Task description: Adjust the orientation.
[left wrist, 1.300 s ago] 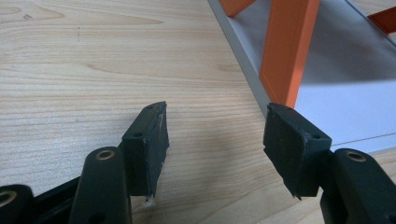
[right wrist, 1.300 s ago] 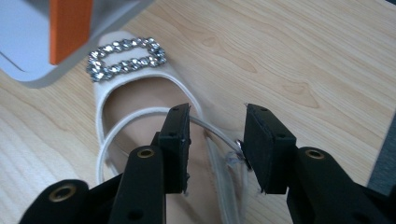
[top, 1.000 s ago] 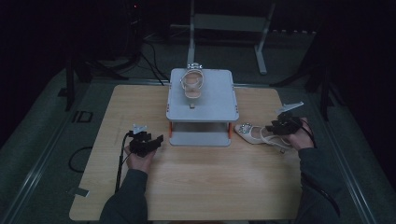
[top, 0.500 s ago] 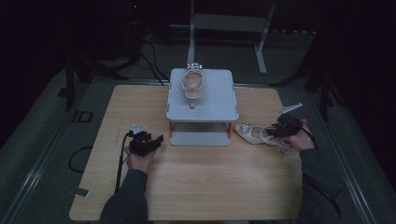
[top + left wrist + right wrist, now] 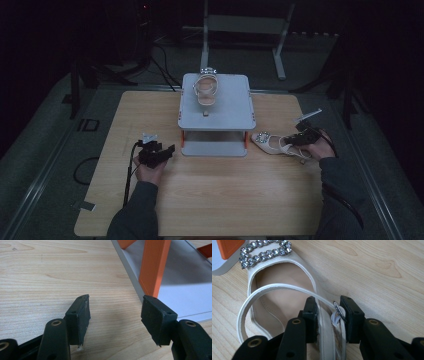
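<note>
We see cream leather sandal with rhinestone buckle, thin looped strap, lying on pale wood-grain worktop at right centre of high view, beside grey two-tier stand on orange legs. Right hand-held gripper jaws just closing, clamped on sandal's strap. Left hand-held gripper low over worktop, jaws apart, empty.
</note>
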Tool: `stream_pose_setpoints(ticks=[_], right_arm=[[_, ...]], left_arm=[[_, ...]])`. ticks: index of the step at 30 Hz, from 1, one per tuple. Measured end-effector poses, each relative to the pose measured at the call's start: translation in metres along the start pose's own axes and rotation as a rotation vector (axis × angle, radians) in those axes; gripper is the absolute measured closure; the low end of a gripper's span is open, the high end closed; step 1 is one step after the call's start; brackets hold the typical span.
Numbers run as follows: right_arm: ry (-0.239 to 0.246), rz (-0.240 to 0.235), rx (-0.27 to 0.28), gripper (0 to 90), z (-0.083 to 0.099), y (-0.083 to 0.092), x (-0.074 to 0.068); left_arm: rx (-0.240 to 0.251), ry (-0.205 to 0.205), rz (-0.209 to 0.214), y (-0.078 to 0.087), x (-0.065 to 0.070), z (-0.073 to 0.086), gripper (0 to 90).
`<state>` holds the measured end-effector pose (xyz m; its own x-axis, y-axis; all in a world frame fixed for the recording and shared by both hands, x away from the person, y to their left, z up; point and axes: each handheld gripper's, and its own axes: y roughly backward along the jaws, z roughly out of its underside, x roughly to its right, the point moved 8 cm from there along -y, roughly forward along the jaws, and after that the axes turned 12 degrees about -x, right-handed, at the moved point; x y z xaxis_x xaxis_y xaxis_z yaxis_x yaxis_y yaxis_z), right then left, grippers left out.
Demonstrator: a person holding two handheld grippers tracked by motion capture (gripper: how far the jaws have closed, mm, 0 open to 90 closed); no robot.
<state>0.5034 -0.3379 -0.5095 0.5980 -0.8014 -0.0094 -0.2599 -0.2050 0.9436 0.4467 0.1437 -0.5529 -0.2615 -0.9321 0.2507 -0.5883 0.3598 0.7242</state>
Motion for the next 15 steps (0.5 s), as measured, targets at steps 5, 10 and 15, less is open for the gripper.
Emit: stream_pose_setpoints(ticks=[5,10,15], right_arm=[[0.008,-0.006,-0.019,71.9,-0.0025,-0.0018,0.0001],[0.02,-0.005,-0.033,78.3,-0.0038,-0.0013,-0.001],[-0.047,0.004,-0.036,81.8,-0.002,-0.0001,-0.0026]], left_arm=[[0.0,-0.001,0.0,0.0001,0.0,0.0001,40.5],[-0.001,-0.001,0.001,0.0001,0.0001,0.0001,40.6],[-0.001,-0.001,0.001,0.0001,0.0,0.0001,40.5]])
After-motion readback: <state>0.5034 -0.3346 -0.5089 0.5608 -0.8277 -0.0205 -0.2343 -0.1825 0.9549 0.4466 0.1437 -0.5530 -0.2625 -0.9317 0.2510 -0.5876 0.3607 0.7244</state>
